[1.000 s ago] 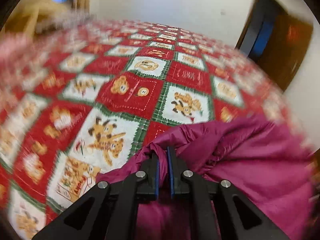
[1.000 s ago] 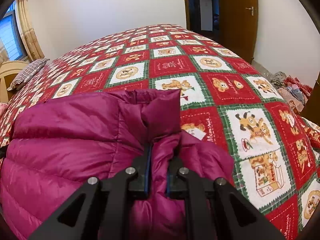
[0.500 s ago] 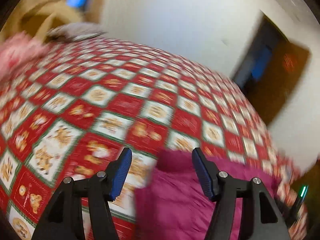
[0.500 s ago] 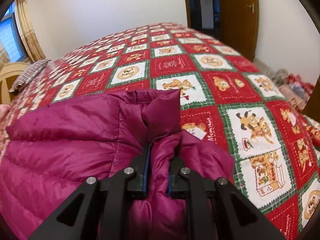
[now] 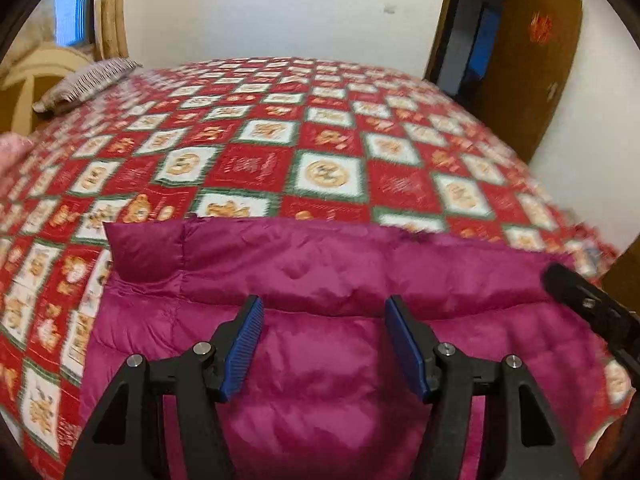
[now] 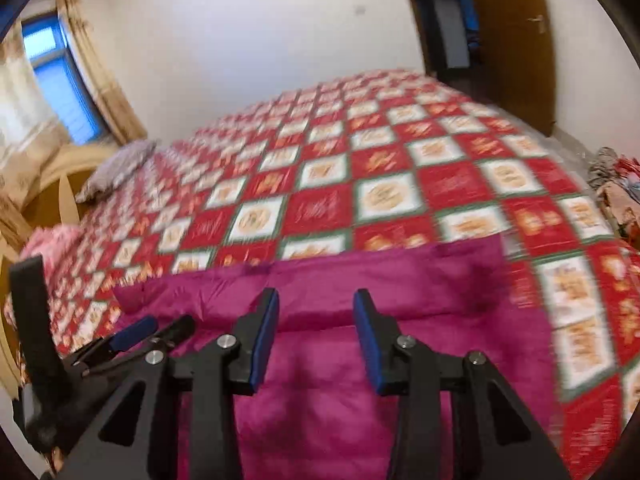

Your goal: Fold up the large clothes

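The bed [image 5: 332, 128], under its red and white checked quilt [image 6: 384, 200], fills both views, and the purple down jacket [image 5: 320, 360] lies on its near part, from about 9 o'clock round to 3 o'clock below my tools, with its far edge running straight across the quilt. I judge it light but bulky: soft, puffy and slick-skinned, so it will spring back and slide unless I pinch a good fold of fabric at a seam, hem or corner and not the smooth middle of a panel. The square flap [image 5: 146, 254] at 10 o'clock in the left view and the far edge look like the best holds for the next fold. A striped pillow [image 5: 86, 82] sits well apart at 10 o'clock by the headboard. My left gripper [image 5: 323, 344] is spread wide and holds nothing, hanging above the jacket; my right gripper [image 6: 316, 340] is likewise spread and empty. A second ago both were pinching bunched jacket fabric, and the right one was still clamped half a second ago; now both have let go and the jacket lies flatter, its far edge laid out in a line.
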`<state>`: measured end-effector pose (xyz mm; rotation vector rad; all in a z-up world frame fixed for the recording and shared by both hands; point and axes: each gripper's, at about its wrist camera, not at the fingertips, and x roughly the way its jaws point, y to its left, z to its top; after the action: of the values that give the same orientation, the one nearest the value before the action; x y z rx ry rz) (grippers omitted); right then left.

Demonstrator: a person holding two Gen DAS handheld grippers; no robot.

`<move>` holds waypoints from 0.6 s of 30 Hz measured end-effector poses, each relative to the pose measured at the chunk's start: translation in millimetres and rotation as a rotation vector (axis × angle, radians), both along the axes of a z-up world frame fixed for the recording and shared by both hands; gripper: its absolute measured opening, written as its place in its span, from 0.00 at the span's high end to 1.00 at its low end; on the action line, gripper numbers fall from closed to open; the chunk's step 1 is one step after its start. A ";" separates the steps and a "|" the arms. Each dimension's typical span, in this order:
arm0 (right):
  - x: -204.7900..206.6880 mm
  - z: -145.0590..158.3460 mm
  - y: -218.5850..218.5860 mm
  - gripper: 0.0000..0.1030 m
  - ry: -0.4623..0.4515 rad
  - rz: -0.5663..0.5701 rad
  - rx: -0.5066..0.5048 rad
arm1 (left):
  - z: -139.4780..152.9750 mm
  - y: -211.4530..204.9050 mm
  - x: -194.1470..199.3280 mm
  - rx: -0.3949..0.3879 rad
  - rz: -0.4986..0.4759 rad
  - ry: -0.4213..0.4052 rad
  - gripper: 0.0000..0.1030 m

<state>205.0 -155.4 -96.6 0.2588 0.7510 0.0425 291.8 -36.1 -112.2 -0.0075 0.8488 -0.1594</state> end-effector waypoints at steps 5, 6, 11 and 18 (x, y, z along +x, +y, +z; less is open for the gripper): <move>28.2 -50.9 12.2 0.64 0.049 -0.009 -0.088 | -19.5 6.5 10.4 0.046 0.041 -0.006 0.32; 23.6 -53.4 9.1 0.64 0.043 -0.010 -0.084 | -22.1 6.8 11.4 0.051 0.043 -0.022 0.30; 27.3 -63.5 5.5 0.64 0.049 0.002 -0.060 | -37.2 1.0 20.2 0.083 0.046 -0.031 0.19; 29.6 -63.7 10.0 0.66 0.074 0.005 -0.080 | -47.3 1.1 28.3 0.106 0.066 0.002 0.16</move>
<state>234.7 -145.4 -160.3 0.1831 0.8255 0.0079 320.1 -35.0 -159.5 0.0635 0.8567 -0.0525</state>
